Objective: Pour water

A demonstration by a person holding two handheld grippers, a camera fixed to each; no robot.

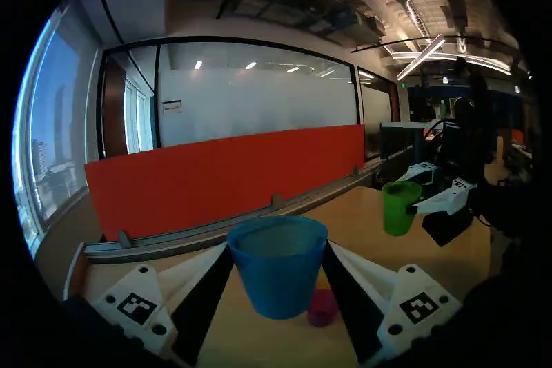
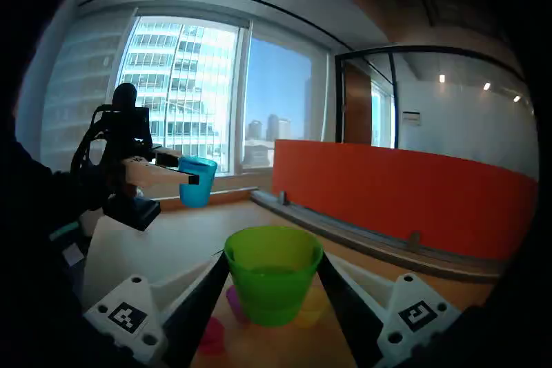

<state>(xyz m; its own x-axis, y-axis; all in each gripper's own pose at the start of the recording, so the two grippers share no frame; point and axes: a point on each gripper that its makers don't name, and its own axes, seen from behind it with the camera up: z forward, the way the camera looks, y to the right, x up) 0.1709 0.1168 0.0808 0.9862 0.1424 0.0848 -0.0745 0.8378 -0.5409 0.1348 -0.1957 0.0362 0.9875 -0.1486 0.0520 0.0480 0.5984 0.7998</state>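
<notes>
The left gripper (image 1: 277, 250) is clamped on a blue cup (image 1: 278, 275), one finger pressing each side. The cup stands upright at 6 o'clock in the left gripper view, lifted off the wooden table (image 1: 359, 216). Whether there is water in it, I cannot tell. Just under the cup, toward 5 o'clock, a small magenta cup (image 1: 322, 308) sits on the table.

The right gripper (image 2: 272, 259) grips a green cup (image 2: 274, 278) the same way, with both fingers tight on its walls. This cup is also upright, at 6 o'clock in the right gripper view. Its inside shows a faint level line, too unclear to call water. Beneath it several small coloured cups rest on the table, partly hidden.

Farther out, each view catches the other gripper. The green cup hangs at 3 o'clock in the left gripper view, and the blue cup at 9 o'clock in the right gripper view. The two cups are well apart.

Beyond the table edge runs an orange panel (image 1: 228, 175), from 9 to 1 o'clock in the left gripper view. A large window (image 2: 186, 92) fills 11 to 12 o'clock in the right gripper view.
</notes>
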